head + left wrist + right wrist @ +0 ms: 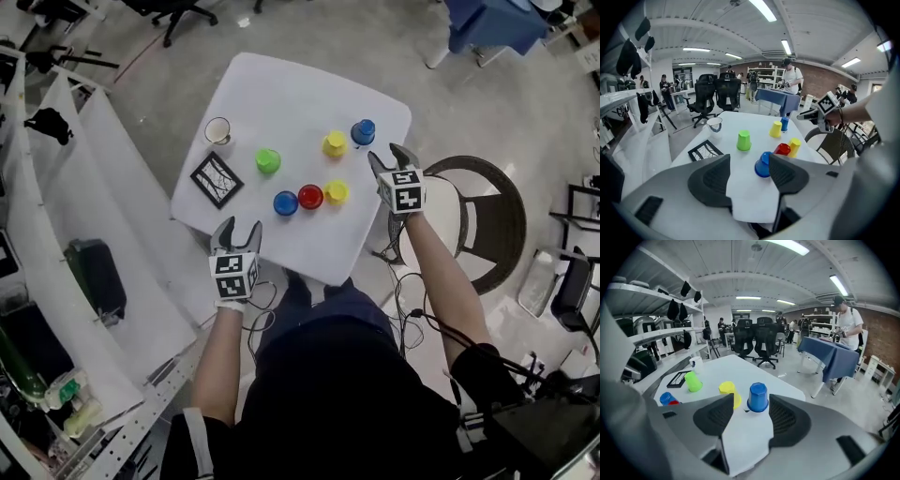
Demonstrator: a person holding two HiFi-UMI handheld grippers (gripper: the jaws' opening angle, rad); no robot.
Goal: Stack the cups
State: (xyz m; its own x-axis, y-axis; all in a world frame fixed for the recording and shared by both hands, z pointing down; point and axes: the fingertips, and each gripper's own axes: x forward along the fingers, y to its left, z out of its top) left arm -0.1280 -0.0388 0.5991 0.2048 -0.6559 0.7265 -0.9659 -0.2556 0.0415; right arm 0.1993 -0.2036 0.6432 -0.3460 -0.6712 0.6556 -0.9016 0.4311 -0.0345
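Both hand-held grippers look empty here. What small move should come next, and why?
Probably ease the right hand-held gripper forward around the upturned blue cup. Its jaws stand open and empty, and that cup sits just ahead, in line with the gap between them. All six cups stand apart on the table, so nothing is stacked yet.

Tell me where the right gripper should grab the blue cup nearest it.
Take the blue cup across its side wall, about mid-height, coming level from the right gripper's side. It stands upside down and tapers upward, so a high grip may slip. Mind the yellow cup beside it.
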